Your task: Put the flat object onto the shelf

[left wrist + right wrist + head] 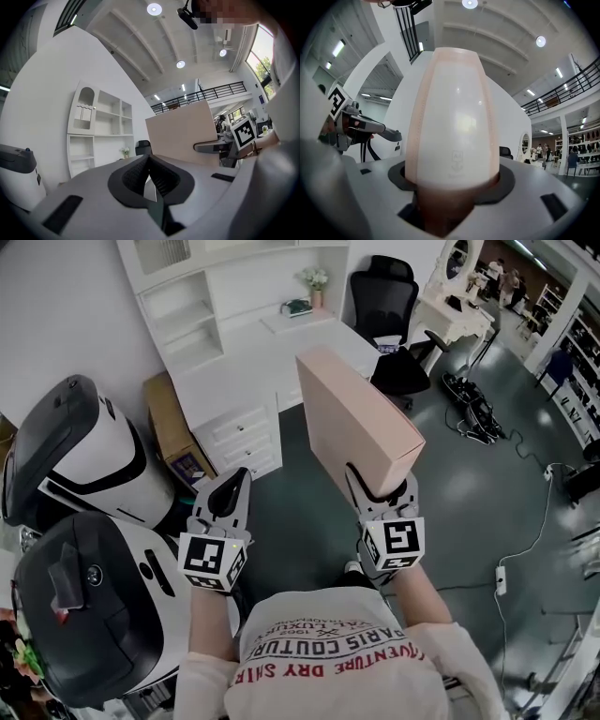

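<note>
My right gripper [381, 487] is shut on the lower end of a flat beige box [356, 423] and holds it up on edge, slanting away over the floor. In the right gripper view the box [457, 117] fills the middle, wedged between the jaws of the right gripper [454, 187]. My left gripper [230, 489] hovers to the left of the box, apart from it, its jaws together with nothing between them. From the left gripper [150, 177] the box [183, 133] shows at the right. The white shelf unit [187, 324] stands ahead at the upper left.
A white desk with drawers [244, 437] adjoins the shelf unit, with a black office chair [389, 306] behind it. Two large white-and-black machines [75, 446] [84, 615] stand at the left beside a cardboard carton [169, 423]. Cables [478, 413] and a power strip [500, 579] lie on the floor at the right.
</note>
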Tool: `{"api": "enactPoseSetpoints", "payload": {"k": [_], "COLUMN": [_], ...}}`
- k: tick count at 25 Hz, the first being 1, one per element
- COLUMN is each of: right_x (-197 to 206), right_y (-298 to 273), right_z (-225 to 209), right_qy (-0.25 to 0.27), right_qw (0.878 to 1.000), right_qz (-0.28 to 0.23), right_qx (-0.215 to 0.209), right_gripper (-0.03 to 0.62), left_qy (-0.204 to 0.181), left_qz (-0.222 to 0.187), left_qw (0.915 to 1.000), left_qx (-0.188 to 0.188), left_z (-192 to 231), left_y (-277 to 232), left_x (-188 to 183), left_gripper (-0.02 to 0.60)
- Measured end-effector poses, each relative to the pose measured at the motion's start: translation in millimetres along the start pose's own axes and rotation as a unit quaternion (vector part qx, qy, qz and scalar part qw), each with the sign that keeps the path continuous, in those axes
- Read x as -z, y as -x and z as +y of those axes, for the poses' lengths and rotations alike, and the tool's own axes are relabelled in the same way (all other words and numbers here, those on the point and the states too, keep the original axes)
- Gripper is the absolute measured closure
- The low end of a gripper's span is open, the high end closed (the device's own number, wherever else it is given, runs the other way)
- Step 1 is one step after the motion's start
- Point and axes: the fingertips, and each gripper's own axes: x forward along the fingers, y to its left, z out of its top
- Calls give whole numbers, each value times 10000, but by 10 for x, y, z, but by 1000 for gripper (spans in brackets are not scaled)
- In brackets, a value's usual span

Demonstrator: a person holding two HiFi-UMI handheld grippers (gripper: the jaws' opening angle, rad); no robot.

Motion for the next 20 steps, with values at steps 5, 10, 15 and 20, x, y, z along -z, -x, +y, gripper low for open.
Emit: {"api": "enactPoseSetpoints", "payload": {"k": [5, 10, 15, 20], "right_x": [165, 322, 357, 367], "right_y": [-265, -775, -1432, -1988], "right_z": [-197, -492, -1031, -1632], "right_qy": [54, -19, -56, 93], "right_qw": [9998, 9977, 9931, 9872], "right_qz": [26, -100, -138, -192], "right_qx": [-203, -674, -1164, -1581], "right_gripper": [279, 279, 279, 279], "left_qy": [-54, -126, -154, -111], "left_qz": [104, 226, 288, 285], "left_qw": [9999, 9985, 9960, 9925], "left_qx": [-69, -482, -832, -1184], "left_z": [-31, 18, 8, -37], "left_y": [-305, -765, -1455, -2217], "left_x": [107, 191, 82, -27], "left_gripper": [568, 568, 568, 568]}}
